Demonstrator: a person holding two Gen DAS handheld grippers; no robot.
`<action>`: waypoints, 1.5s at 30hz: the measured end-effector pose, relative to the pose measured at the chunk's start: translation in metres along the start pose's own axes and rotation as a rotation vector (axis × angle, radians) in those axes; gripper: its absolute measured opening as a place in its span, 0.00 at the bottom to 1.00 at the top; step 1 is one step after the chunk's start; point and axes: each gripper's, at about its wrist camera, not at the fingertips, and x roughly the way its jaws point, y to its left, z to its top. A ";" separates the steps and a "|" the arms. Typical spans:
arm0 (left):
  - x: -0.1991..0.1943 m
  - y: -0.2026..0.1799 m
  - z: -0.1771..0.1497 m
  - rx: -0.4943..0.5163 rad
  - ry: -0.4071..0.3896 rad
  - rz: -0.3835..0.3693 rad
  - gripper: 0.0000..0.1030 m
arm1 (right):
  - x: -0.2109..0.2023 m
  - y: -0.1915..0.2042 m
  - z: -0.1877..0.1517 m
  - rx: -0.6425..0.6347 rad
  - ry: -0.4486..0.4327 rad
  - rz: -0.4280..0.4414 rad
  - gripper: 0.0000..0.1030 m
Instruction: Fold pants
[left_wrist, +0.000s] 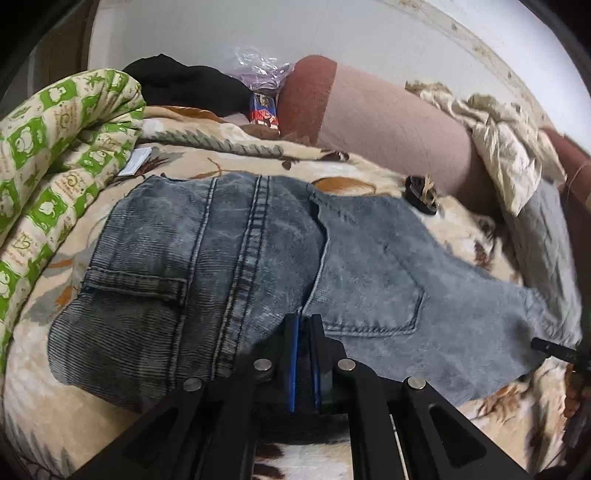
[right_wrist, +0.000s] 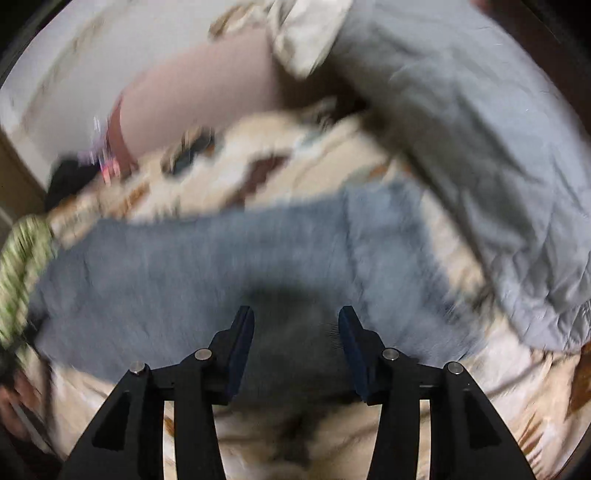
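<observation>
Grey-blue denim pants (left_wrist: 258, 240) lie spread on a floral blanket (left_wrist: 207, 155), back pockets and centre seam facing up. My left gripper (left_wrist: 303, 319) is shut at the near edge of the pants, where the centre seam runs in between its blue pads. In the blurred right wrist view the pants (right_wrist: 184, 266) stretch across the middle. My right gripper (right_wrist: 295, 317) hangs open just above them, and its pads press on nothing.
A rolled green-patterned quilt (left_wrist: 55, 147) borders the left. A pink and brown bolster (left_wrist: 388, 122), a black garment (left_wrist: 184, 85) and crumpled beige cloth (left_wrist: 498, 129) lie behind. A grey quilt (right_wrist: 480, 147) lies on the right. A small black item (left_wrist: 421, 194) sits by the pants.
</observation>
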 end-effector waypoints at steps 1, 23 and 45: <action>0.001 0.002 -0.001 0.005 0.006 0.017 0.07 | 0.004 -0.005 -0.007 0.008 0.031 -0.015 0.45; -0.036 -0.013 -0.002 0.058 -0.064 -0.130 0.03 | -0.036 0.089 0.039 -0.183 -0.073 0.358 0.38; 0.003 0.014 -0.011 -0.009 0.140 -0.100 0.03 | 0.103 0.290 0.114 -0.385 0.174 0.338 0.24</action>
